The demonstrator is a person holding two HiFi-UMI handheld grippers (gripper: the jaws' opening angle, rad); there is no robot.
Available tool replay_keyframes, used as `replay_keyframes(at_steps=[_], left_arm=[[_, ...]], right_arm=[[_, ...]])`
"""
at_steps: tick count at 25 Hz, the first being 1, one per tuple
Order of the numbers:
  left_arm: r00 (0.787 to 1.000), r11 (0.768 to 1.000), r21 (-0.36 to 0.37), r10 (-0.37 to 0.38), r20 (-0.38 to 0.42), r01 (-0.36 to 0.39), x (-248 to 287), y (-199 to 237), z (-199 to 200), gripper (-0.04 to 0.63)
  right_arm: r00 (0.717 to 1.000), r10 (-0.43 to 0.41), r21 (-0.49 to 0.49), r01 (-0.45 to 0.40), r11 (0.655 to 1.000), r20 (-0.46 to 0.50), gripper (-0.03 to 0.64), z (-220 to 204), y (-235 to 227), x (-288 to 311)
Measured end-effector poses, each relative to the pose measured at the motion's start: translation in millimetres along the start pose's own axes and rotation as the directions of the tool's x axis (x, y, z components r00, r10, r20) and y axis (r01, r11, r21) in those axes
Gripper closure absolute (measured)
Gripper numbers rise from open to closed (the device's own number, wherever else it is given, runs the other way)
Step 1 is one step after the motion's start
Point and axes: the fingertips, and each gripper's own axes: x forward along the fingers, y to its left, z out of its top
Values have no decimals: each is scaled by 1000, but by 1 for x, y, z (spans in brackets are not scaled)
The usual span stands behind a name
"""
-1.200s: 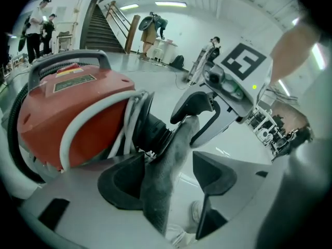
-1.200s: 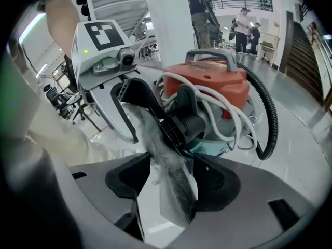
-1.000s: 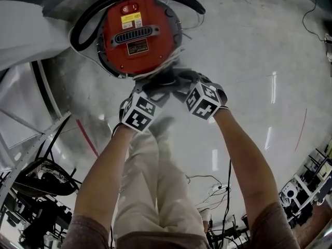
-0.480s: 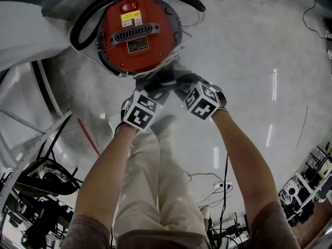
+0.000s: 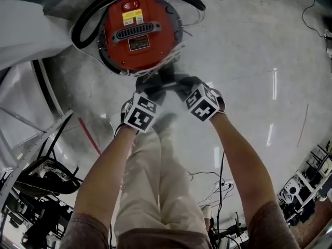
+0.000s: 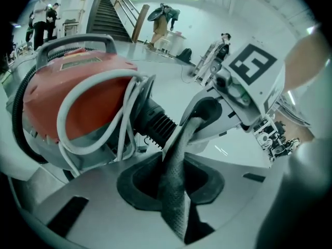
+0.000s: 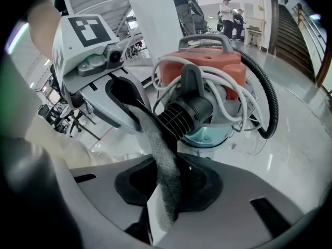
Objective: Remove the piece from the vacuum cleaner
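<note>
Extraction step: left hand-held gripper [image 6: 175,152] and right hand-held gripper [image 7: 162,139] pinch ribbed black piece [image 7: 188,113] on vacuum cleaner [image 5: 137,32]; straight outward pull judged next.

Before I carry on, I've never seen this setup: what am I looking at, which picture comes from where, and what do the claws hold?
No robot arm: a person holds a claw in each hand. The head view looks down from the person's head; the other two cameras ride on the claws. On the floor stands a red vacuum cleaner with a black hose and a black ribbed piece sticking out of its side. The left claw and right claw each have their jaws pressed together, tips beside that ribbed piece. I cannot tell whether either pinches it.
</note>
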Motion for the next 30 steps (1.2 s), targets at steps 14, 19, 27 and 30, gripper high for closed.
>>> replay_keyframes(at_steps=[14,19,27,30], left_arm=[[998,997,46,-59,5,59,-55,-52,-12,531],[998,996,79,-44,40,41,-117,-76,26,528],[987,995,97,3,162,-19,-225,-111,104,526],[978,992,119,20,210,-46,-266,-122,135,526]], right_arm=[[994,-24,182,4,983,108,565,-7,62,-57],[977,-91,272,36,962,192,563,23,78,-123],[921,-223,307,122,944,319,561,94,80,-249],[896,-263,288,162,944,358,561,123,82,-295]])
